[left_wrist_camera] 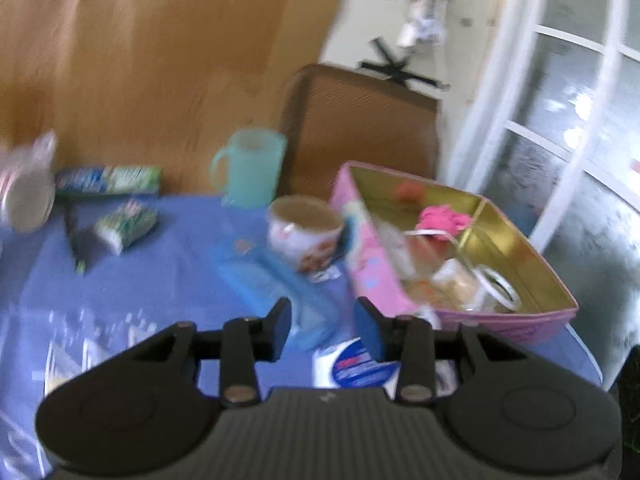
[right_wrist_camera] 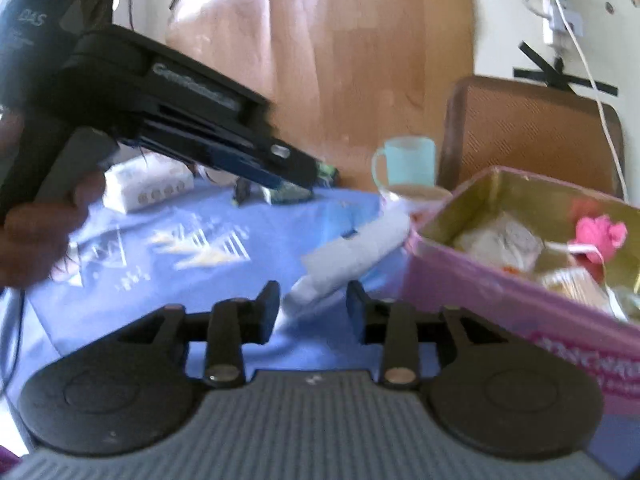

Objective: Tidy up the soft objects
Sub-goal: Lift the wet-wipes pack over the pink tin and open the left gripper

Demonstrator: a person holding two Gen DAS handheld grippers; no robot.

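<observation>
Left wrist view: the pink soft object [left_wrist_camera: 442, 219] lies inside the pink tin [left_wrist_camera: 372, 256] at the desk's right edge. The left gripper [left_wrist_camera: 322, 326] hovers level above the blue cloth [left_wrist_camera: 160, 276], jaws apart, empty. The right gripper [right_wrist_camera: 313, 307] hovers too, jaws apart, with a white tube [right_wrist_camera: 352, 254] lying ahead of them.

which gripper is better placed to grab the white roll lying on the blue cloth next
Right, probably. The right gripper is open with the white roll lying just ahead between its fingers, beside the pink box. The left gripper, also open, faces a blue packet instead.
</observation>
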